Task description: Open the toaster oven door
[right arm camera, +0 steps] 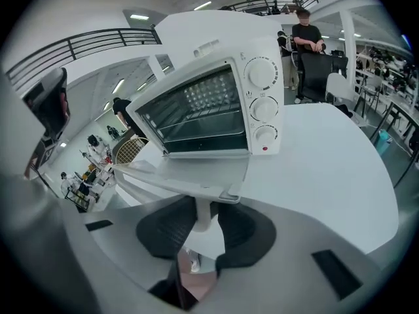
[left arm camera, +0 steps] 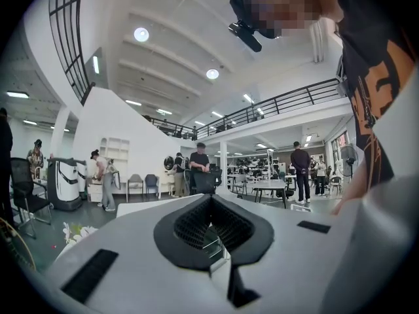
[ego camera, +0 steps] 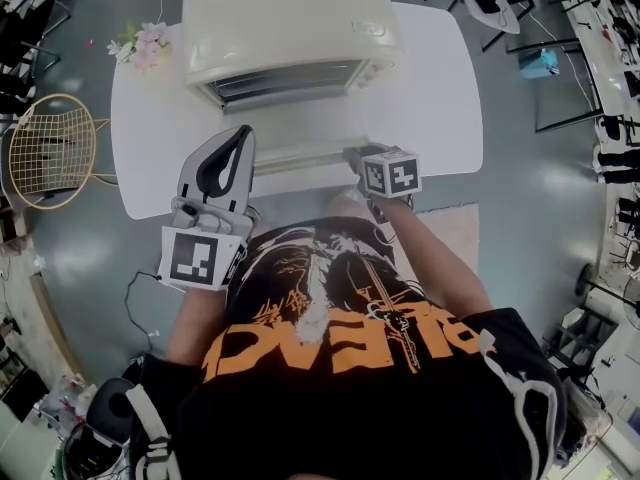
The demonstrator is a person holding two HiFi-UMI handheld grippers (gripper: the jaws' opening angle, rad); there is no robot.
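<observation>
Toaster oven (ego camera: 290,23), cream-white, stands toward the far edge of the white bench (ego camera: 440,88), with its door (ego camera: 300,133) dropped flat toward the person. The right tool (ego camera: 362,158) is pinching the door handle (right arm camera: 201,218); in the right gripper view the white bar sits between both black pads. The left tool (ego camera: 243,136) is raised near the door's left corner, its tips pressed together on nothing, and it touches neither door nor oven.

Readable writing is scarce. A raised logo (right arm camera: 206,46) on the oven's top front edge is too small to make out. The three dials (right arm camera: 264,108) down its right side show no legible marks, and a red lamp (right arm camera: 264,149) sits below them. The shirt (ego camera: 350,338) carries large orange letters, seen upside down and only partly visible. Each marker cube (ego camera: 390,173) bears black-and-white square patterns, no words
</observation>
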